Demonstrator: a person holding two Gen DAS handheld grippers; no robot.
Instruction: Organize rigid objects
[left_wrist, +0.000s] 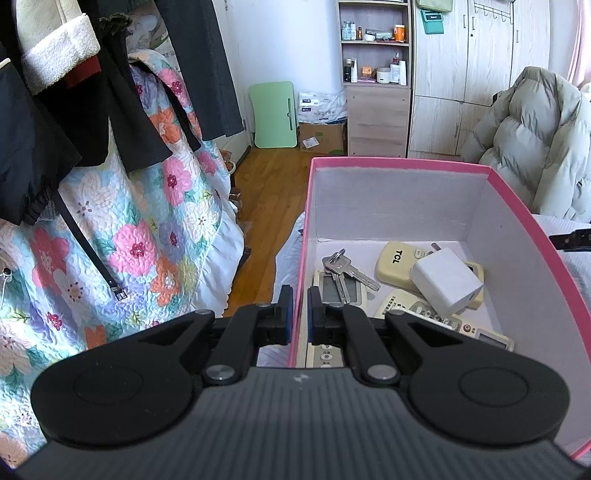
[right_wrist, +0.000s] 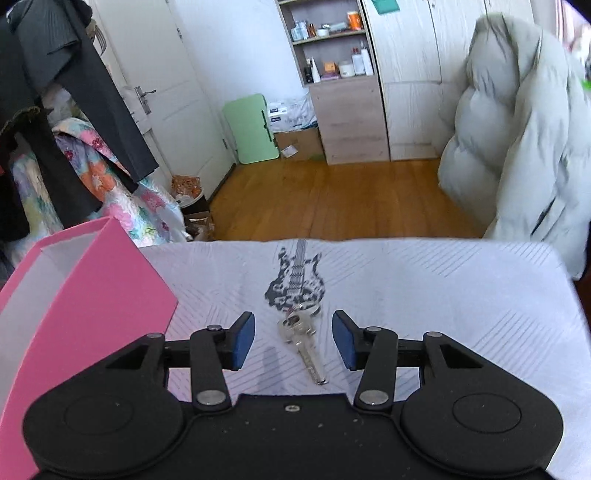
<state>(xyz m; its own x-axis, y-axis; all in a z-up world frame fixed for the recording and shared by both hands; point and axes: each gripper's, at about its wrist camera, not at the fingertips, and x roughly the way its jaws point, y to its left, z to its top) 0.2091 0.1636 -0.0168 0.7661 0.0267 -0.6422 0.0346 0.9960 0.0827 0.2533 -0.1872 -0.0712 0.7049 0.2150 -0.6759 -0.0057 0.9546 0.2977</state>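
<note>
A pale cloth (right_wrist: 443, 295) with a guitar print (right_wrist: 295, 280) covers the surface, and a pink box (left_wrist: 406, 162) stands on it at the left. The left gripper (left_wrist: 300, 314) is clamped on the box's near left wall, one pad outside and one inside. In the box lie three cream remotes (left_wrist: 397, 260), a white charger (left_wrist: 445, 282) on top of them, and a key bunch (left_wrist: 341, 271). The right gripper (right_wrist: 293, 338) hovers over the cloth, jaws about half open and holding nothing. Between its pads, untouched, lies a silver key (right_wrist: 306, 347): long axis running near to far, blade toward the camera, ring end at the guitar print.
</note>
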